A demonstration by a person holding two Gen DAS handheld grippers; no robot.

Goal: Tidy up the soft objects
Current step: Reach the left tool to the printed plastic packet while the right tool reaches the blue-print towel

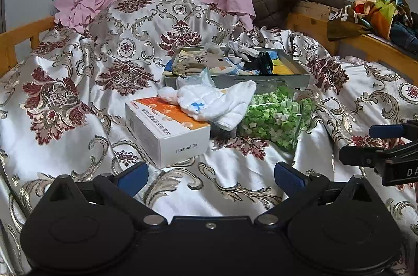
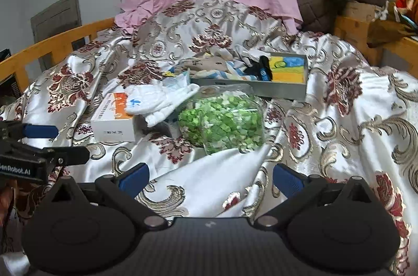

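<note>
— On the bed, over the patterned satin cover [image 1: 78, 82], what lies where?
— A white cloth [image 1: 216, 103] is draped across an orange-and-white box [image 1: 167, 129], touching a clear bag of green bits [image 1: 277, 116]. Behind them stands a grey tray [image 1: 261, 80] holding more soft things (a beige plush, striped fabric, something black).
— And the tools?
— The left tool [image 1: 211, 174] hangs low over the cover, fingers spread wide, holding nothing. The right tool [image 2: 210, 175] is likewise spread and empty, just beside the left one.
</note>
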